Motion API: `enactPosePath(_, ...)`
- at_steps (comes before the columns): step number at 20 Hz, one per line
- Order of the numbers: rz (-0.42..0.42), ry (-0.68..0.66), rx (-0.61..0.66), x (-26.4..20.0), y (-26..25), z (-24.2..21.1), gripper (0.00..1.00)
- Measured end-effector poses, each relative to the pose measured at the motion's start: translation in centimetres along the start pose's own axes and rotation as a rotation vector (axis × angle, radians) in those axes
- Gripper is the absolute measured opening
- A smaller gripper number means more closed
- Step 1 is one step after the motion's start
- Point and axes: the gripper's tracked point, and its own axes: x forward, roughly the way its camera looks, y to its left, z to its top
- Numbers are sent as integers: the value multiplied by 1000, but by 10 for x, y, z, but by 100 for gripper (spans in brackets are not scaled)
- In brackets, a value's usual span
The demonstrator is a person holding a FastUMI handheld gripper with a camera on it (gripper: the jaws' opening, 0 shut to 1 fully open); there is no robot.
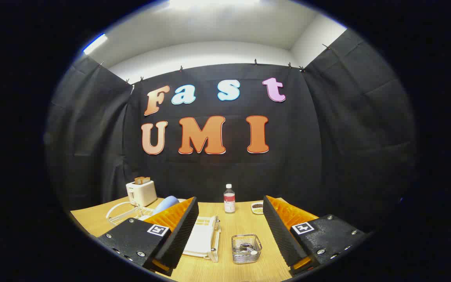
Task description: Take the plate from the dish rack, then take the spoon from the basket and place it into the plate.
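My gripper (230, 201) is open and holds nothing, hovering above the wooden table (245, 223). A small wire basket (235, 250) stands on the table between my fingers, nearer the right one, with a spoon (250, 249) lying in it. A light blue plate (165, 204) stands upright in a white wire dish rack (123, 214) beyond my left finger, which hides part of both.
A flat white tray (204, 237) lies just right of my left finger. At the back of the table stand a white toaster (141, 192), a clear bottle (229, 199) and a small dish of beans (257, 208).
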Motion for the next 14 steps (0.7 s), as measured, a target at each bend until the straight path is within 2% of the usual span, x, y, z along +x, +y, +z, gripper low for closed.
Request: enactPosePath(14, -3, 61, 33, -5, 14, -3, 98)
